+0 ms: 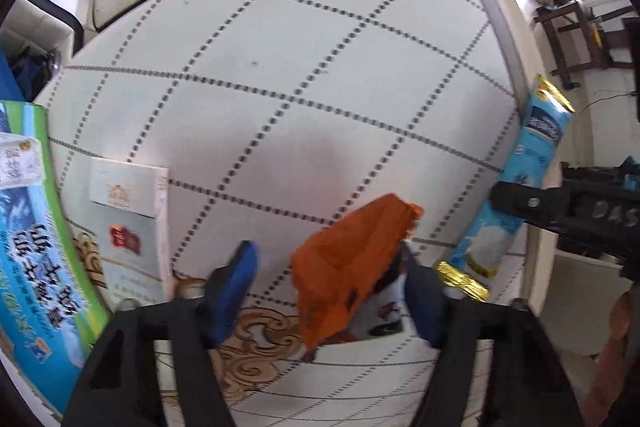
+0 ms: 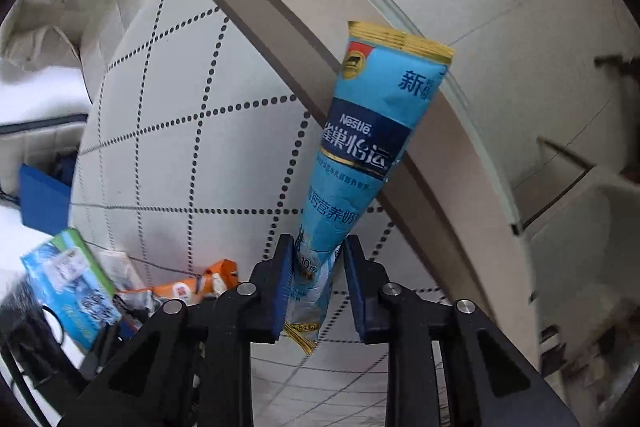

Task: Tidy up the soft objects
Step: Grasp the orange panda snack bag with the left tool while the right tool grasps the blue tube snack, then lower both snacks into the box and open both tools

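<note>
Grippers first: your right gripper (image 2: 314, 279) pinches a long light-blue foil sachet with gold ends (image 2: 360, 147) near its lower end, the blue pads pressed into the wrapper. The sachet leans out over the edge of the white table with dotted grid lines (image 2: 180, 147). Your left gripper (image 1: 328, 287) stands partly closed around a crumpled orange plastic packet (image 1: 352, 259); whether both pads press on it, you cannot tell. A green-and-blue printed carton (image 1: 36, 227) lies at the table's left side.
</note>
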A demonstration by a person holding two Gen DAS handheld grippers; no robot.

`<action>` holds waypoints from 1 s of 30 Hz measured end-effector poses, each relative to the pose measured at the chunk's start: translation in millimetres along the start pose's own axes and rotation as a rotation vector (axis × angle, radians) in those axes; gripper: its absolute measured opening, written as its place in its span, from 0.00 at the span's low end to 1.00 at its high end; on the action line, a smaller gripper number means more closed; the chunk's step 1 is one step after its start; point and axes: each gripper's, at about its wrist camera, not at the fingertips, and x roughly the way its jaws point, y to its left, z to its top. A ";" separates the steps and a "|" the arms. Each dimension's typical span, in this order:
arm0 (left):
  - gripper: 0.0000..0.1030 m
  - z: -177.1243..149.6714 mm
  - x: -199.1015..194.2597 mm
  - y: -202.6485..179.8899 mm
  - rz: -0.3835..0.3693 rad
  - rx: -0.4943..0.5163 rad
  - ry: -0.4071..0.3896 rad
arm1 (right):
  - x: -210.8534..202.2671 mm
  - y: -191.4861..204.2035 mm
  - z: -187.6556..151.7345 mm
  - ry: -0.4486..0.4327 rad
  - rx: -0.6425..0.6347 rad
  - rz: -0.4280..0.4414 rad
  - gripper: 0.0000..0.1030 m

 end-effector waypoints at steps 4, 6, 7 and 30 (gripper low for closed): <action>0.41 -9.4 -9.7 -9.9 0.034 0.016 -0.028 | -3.6 11.8 -7.3 -0.023 -0.113 -0.088 0.19; 0.41 -17.9 -12.1 -5.3 0.020 -0.009 -0.029 | -4.2 13.9 -13.7 -0.025 -0.148 -0.100 0.18; 0.40 -22.9 -14.3 -3.3 0.011 -0.020 -0.030 | -3.4 15.1 -16.7 -0.021 -0.158 -0.097 0.17; 0.40 -153.9 -225.9 148.5 -0.077 -0.144 -0.390 | -139.5 147.8 -193.8 -0.183 -0.616 0.088 0.15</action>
